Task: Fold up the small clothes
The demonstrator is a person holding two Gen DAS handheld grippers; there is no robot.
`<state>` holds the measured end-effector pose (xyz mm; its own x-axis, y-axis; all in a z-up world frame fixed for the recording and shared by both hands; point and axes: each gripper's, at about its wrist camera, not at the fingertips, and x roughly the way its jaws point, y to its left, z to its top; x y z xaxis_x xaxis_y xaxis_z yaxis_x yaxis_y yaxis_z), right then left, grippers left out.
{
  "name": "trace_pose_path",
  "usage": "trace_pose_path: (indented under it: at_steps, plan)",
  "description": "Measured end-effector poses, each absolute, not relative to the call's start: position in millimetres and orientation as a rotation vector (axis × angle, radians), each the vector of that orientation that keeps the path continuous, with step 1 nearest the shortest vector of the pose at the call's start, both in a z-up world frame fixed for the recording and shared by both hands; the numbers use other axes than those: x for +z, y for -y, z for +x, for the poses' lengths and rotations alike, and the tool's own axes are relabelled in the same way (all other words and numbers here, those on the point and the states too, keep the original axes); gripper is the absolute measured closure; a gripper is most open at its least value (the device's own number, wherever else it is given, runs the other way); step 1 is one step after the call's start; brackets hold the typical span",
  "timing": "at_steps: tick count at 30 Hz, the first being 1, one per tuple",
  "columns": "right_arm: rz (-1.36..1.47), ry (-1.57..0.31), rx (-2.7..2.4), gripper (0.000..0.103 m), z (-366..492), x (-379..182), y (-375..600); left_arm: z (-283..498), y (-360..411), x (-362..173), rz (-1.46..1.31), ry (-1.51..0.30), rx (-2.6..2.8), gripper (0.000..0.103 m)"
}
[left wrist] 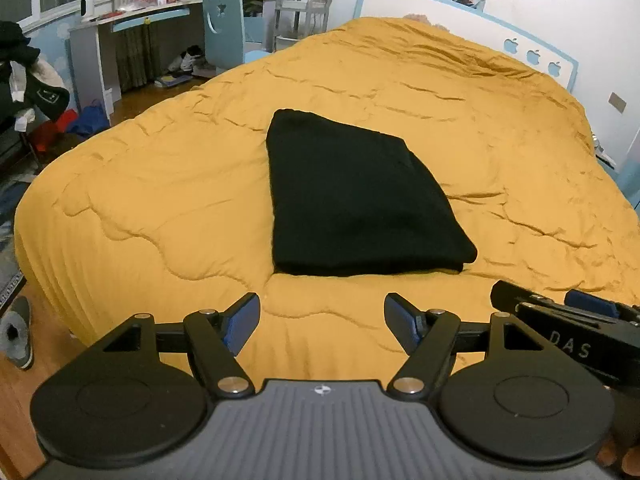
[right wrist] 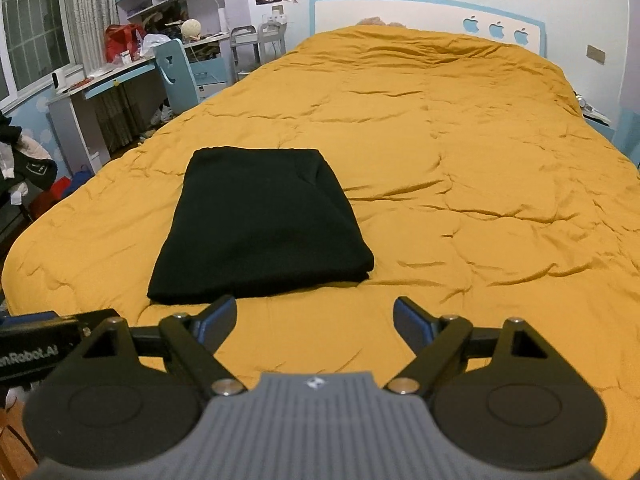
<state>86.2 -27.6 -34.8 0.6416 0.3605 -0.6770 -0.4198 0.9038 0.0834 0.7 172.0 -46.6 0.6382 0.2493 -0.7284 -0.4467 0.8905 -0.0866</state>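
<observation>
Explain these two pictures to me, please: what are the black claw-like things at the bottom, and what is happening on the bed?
There is no robot here. A person carries a hand-held gripper in each hand, and each gripper has a wide-angle camera looking forward along its two fingers. One picture comes from the left gripper, the other from the right gripper. Both stand open with nothing between their fingers. Each view also catches part of the other gripper at its edge. In front of them, a black garment lies folded into a neat rectangle on the yellow quilt that covers the bed. Nothing is being held; the garment lies untouched.
</observation>
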Motion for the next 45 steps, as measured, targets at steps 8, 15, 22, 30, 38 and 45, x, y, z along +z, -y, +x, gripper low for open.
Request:
trace_pose_path:
  at_steps: [8, 15, 22, 30, 38, 45]
  plan:
    - [-0.111, -0.739, 0.447, 0.022, 81, -30, 23, -4, -168, -51, -0.265, -0.804, 0.396, 0.02]
    - [-0.136, -0.729, 0.45, 0.022, 77, -27, 15, -5, -169, -51, -0.272, -0.812, 0.396, 0.02]
    - [-0.146, -0.728, 0.445, 0.022, 75, -26, 13, -5, -172, -52, -0.279, -0.816, 0.394, 0.02]
    - [-0.152, -0.72, 0.441, 0.022, 72, -24, 13, -6, -169, -49, -0.266, -0.815, 0.399, 0.02]
    - [-0.167, -0.715, 0.432, 0.022, 68, -23, 12, -5, -165, -47, -0.239, -0.825, 0.413, 0.02]
    - [-0.175, -0.716, 0.426, 0.022, 66, -21, 11, -6, -165, -47, -0.244, -0.825, 0.404, 0.02]
